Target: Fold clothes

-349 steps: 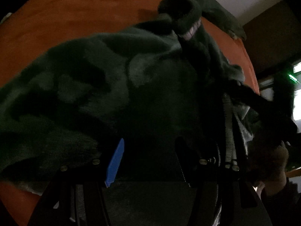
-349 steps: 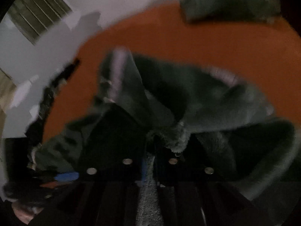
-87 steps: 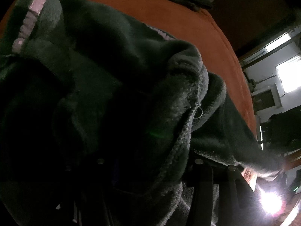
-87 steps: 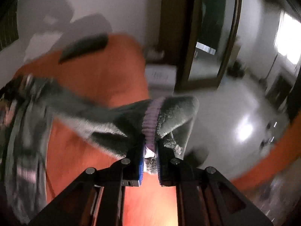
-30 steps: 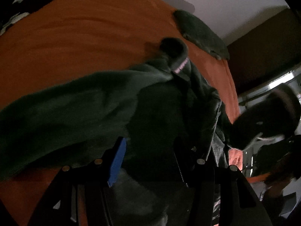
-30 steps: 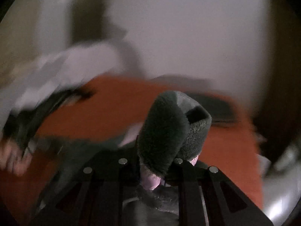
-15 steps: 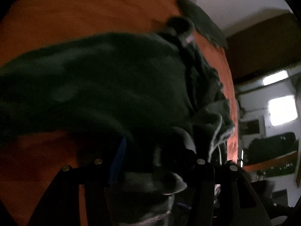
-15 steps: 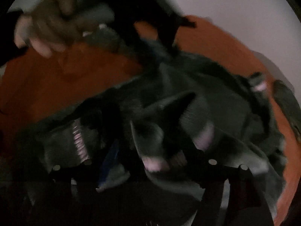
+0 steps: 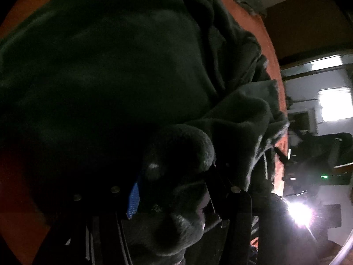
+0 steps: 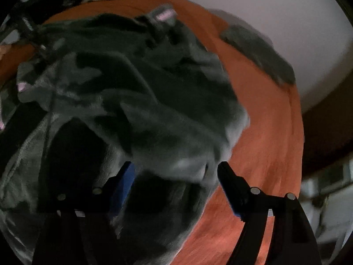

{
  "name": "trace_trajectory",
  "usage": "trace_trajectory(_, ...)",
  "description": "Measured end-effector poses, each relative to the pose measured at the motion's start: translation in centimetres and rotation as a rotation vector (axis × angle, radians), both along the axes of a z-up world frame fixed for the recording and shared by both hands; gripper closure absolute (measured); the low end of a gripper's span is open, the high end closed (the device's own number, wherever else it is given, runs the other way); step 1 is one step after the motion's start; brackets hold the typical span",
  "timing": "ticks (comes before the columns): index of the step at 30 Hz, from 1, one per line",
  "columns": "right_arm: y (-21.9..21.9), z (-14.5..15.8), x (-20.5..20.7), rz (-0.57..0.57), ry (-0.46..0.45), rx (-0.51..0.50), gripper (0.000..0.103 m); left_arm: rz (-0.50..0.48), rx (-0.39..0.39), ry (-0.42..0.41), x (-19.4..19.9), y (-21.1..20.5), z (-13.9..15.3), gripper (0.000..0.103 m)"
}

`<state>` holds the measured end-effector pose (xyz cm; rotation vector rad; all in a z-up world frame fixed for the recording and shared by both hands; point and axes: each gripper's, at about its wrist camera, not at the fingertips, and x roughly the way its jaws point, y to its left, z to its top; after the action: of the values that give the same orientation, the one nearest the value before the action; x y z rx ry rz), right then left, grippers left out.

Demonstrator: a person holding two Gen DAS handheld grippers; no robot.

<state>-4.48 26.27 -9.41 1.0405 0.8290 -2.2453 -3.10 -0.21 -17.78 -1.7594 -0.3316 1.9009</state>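
- Fleece [image 10: 136, 92] lay bunched on the orange bed [image 10: 264, 132], stretching up and left of both grippers.
- Right gripper [image 10: 176, 176]: jaws stood apart, with a fleece fold between them, ungripped.
- Left gripper [image 9: 172, 187]: a thick fold filled its jaws; apparently clamped, and the nearer hold.

An orange bedspread [image 10: 264, 119] meets a pale wall [image 10: 275, 11]; a bright window [image 9: 334, 103] glares.

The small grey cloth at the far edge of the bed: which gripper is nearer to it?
Probably right. The right gripper stands open over the fleece, with the grey cloth ahead and to its right. The left gripper sits farther back, buried in fleece.
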Motion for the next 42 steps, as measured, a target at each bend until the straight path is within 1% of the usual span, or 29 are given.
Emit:
trace_trajectory(1, 0.2, -0.1, -0.5, 0.019, 0.008, 0.005, 0.026, 0.0, -0.006, 0.012, 0.1, 0.3, 0.1, 0.052)
trace_trajectory(2, 0.4, -0.1, -0.9, 0.038, 0.015, 0.009, 0.026, 0.001, -0.011, 0.024, 0.1, 0.6, 0.2, 0.072)
trace_trajectory(3, 0.5, -0.1, -1.2, 0.06, 0.013, 0.008, 0.027, 0.001, -0.017, 0.036, 0.2, 0.9, 0.2, 0.087)
trace_trajectory(4, 0.6, -0.2, -1.5, 0.07, -0.006, 0.007, 0.034, 0.008, -0.016, 0.053, 0.4, 0.7, 0.6, 0.087)
trace_trajectory(5, 0.7, -0.6, -1.9, 0.065, -0.031, 0.011, 0.045, 0.018, -0.01, 0.072, 0.7, 0.3, 1.1, 0.089)
trace_trajectory(6, 0.8, -0.9, -2.4, 0.061, -0.057, 0.015, 0.079, 0.028, -0.005, 0.092, 0.9, -0.2, 1.6, 0.09)
trace_trajectory(7, 0.9, -1.3, -2.8, 0.056, -0.082, 0.019, 0.095, 0.038, 0.0, 0.112, 1.1, -0.7, 2.1, 0.091)
trace_trajectory(9, 1.2, -1.7, -3.1, 0.048, -0.116, 0.011, 0.095, 0.083, 0.017, 0.123, 1.4, -2.6, 2.9, 0.091)
trace_trajectory(11, 2.2, -1.0, -1.1, 0.035, -0.094, -0.032, 0.095, 0.128, 0.043, 0.124, 1.6, -4.8, 3.5, 0.091)
trace_trajectory(13, 3.3, -1.1, 0.7, 0.039, -0.092, -0.081, 0.095, 0.144, 0.077, 0.126, 2.0, -6.6, 3.8, 0.091)
trace_trajectory(15, 4.3, -1.7, 2.3, 0.054, -0.101, -0.119, 0.094, 0.143, 0.065, 0.136, 2.4, -7.7, 3.9, 0.091)
trace_trajectory(16, 4.5, -2.3, 2.9, 0.067, -0.112, -0.103, 0.093, 0.146, 0.059, 0.13, 2.4, -8.1, 3.6, 0.091)
trace_trajectory(18, 4.7, -3.5, 3.9, 0.078, -0.121, -0.036, 0.09, 0.157, 0.049, 0.104, 2.5, -9.0, 2.7, 0.091)
trace_trajectory(19, 4.8, -3.7, 4.0, 0.068, -0.127, -0.03, 0.085, 0.158, 0.053, 0.09, 2.6, -9.0, 2.5, 0.09)
trace_trajectory(21, 5.1, -3.5, 3.4, 0.022, -0.149, -0.078, 0.081, 0.155, 0.069, 0.059, 3.1, -8.6, 2.3, 0.09)
trace_trajectory(23, 6.0, -1.7, 2.9, -0.037, -0.133, -0.168, 0.072, 0.152, 0.085, 0.029, 3.5, -8.1, 2.2, 0.089)
trace_trajectory(24, 6.5, -0.5, 2.8, -0.061, -0.115, -0.216, 0.055, 0.15, 0.093, 0.013, 3.7, -7.9, 2.1, 0.084)
trace_trajectory(25, 7.1, 0.3, 2.8, -0.076, -0.1, -0.26, 0.035, 0.127, 0.094, 0.011, 4.1, -7.3, 2.2, 0.076)
trace_trajectory(26, 7.6, 1.0, 2.5, -0.09, -0.095, -0.305, 0.028, 0.091, 0.092, 0.017, 4.5, -6.3, 2.5, 0.056)
trace_trajectory(27, 8.1, 1.7, 2.3, -0.105, -0.089, -0.349, 0.025, 0.055, 0.09, 0.022, 5.0, -5.4, 2.8, 0.04)
trace_trajectory(28, 8.5, 2.1, 1.7, -0.121, -0.105, -0.383, 0.025, 0.02, 0.091, 0.024, 5.4, -4.3, 2.8, 0.038)
trace_trajectory(31, 9.3, 2.0, 0.7, -0.211, -0.195, -0.444, 0.025, -0.009, 0.058, 0.031, 5.8, -2.6, 1.9, 0.037)
trace_trajectory(34, 9.4, 1.8, 0.5, -0.264, -0.217, -0.477, 0.025, -0.029, 0.02, 0.039, 6.1, -1.2, 1.0, 0.037)
trace_trajectory(35, 9.2, 1.6, 0.4, -0.269, -0.221, -0.487, 0.025, -0.031, 0.023, 0.045, 6.0, -1.0, 0.8, 0.039)
trace_trajectory(36, 9.0, 1.4, 0.4, -0.271, -0.228, -0.496, 0.025, -0.028, 0.041, 0.059, 5.9, -1.1, 0.8, 0.053)
trace_trajectory(37, 8.9, 1.3, 0.5, -0.273, -0.231, -0.5, 0.025, -0.031, 0.055, 0.068, 5.9, -1.2, 0.8, 0.071)
trace_trajectory(38, 8.8, 1.3, 0.7, -0.275, -0.229, -0.498, 0.025, -0.037, 0.064, 0.071, 6.1, -1.2, 0.9, 0.099)
trace_trajectory(41, 8.5, 1.5, 1.5, -0.279, -0.222, -0.495, 0.025, -0.057, 0.08, 0.103, 7.5, -1.9, 1.7, 0.099)
trace_trajectory(42, 8.5, 1.6, 1.7, -0.28, -0.217, -0.497, 0.025, -0.075, 0.071, 0.109, 8.3, -2.2, 1.8, 0.099)
